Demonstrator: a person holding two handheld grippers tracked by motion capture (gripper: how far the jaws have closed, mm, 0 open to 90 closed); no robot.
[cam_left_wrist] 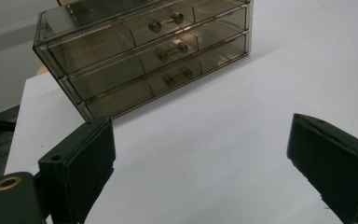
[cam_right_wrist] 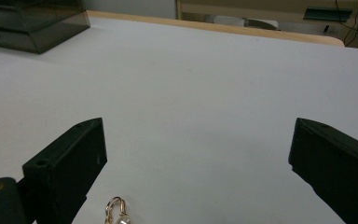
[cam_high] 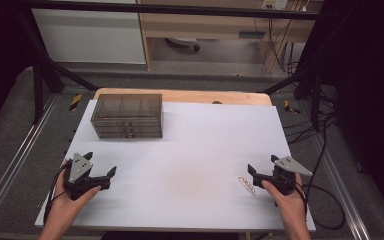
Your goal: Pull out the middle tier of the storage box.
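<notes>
Between both sets of jaws: bare white surface, nothing gripped.

Right gripper has its jaws spread wide and empty; a small gold-and-pearl jewellery piece lies flat on the surface just beside its tip, near the person's edge, and appears at the bottom edge of the right gripper view, off to the left jaw's side rather than centred. Left gripper likewise stands released and empty, low over the surface, facing the smoky three-drawer organizer well apart at the far left corner; all drawers appear closed. Risk, as judged: the piece is thin and lies flat, so closing off-centre could push it along the surface or pinch only its clasp, letting it slip. The light organizer may slide if a drawer knob is pulled unbraced.
</notes>
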